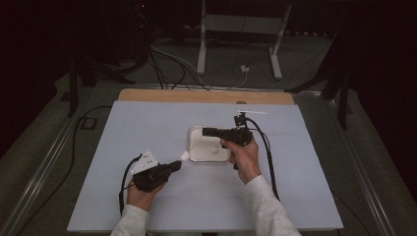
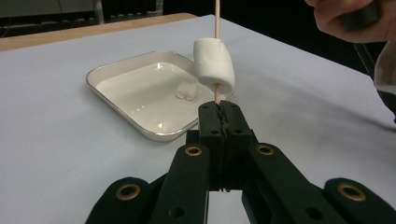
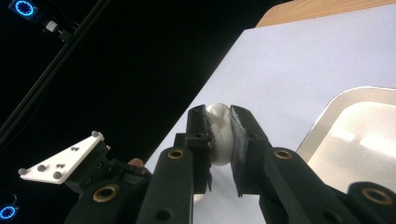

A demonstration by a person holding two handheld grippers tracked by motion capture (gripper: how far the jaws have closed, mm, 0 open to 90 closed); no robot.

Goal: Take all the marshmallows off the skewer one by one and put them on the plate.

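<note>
Pale blue-grey table cover (image 1: 147, 123), wide bare margins left, right and near side; wooden strip (image 1: 206, 96) along far edge. White tray (image 1: 196, 147) mid-table, small marshmallow piece (image 2: 187, 90) inside. Left gripper (image 2: 219, 109) clamped tight on wooden skewer (image 2: 217, 18), long axis upright in left gripper view, marshmallow (image 2: 214, 65) threaded on just above the jaws, near tray's front-left corner. Right gripper (image 3: 218, 126) over tray, pinching second marshmallow (image 3: 220, 133) between its jaws, left gripper's grey plate (image 3: 60, 161) close beyond.
</note>
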